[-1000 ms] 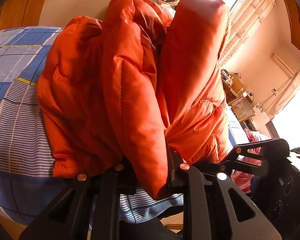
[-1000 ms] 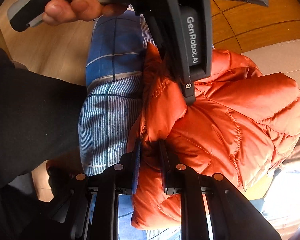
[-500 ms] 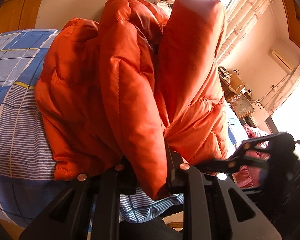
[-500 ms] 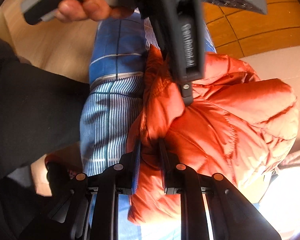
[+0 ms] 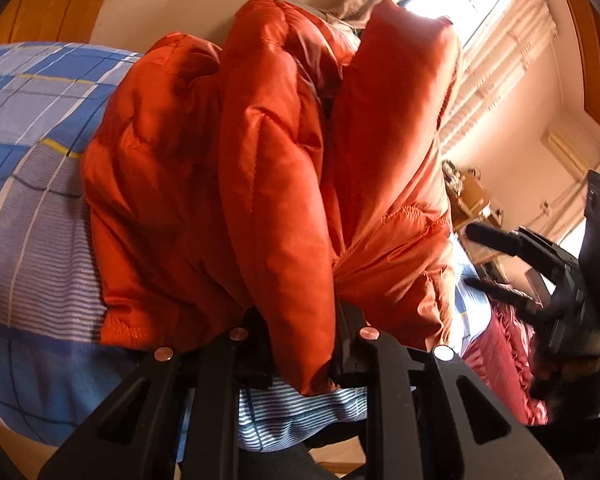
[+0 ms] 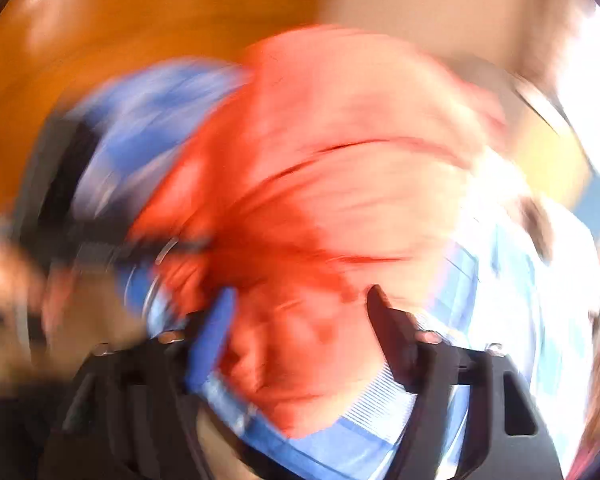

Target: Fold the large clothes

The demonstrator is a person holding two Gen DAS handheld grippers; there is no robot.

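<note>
An orange puffer jacket [image 5: 268,168] lies bunched and folded on a blue checked bedsheet [image 5: 32,184]. My left gripper [image 5: 300,332] is shut on a thick fold of the jacket at its near edge. My right gripper [image 5: 480,256] shows at the right of the left wrist view, open and clear of the jacket. The right wrist view is heavily blurred: the jacket [image 6: 332,176] fills the middle, and my right gripper [image 6: 300,300] has its fingers spread wide with nothing clamped.
A curtained bright window [image 5: 480,12] is behind the jacket. A wooden shelf with clutter [image 5: 468,200] and a red cloth [image 5: 500,360] are at the right. An orange wooden wall [image 6: 100,40] lies beyond the bed.
My right gripper let go of the jacket, opened and swung away fast to the right. My left gripper keeps its grip; the jacket has barely shifted.
</note>
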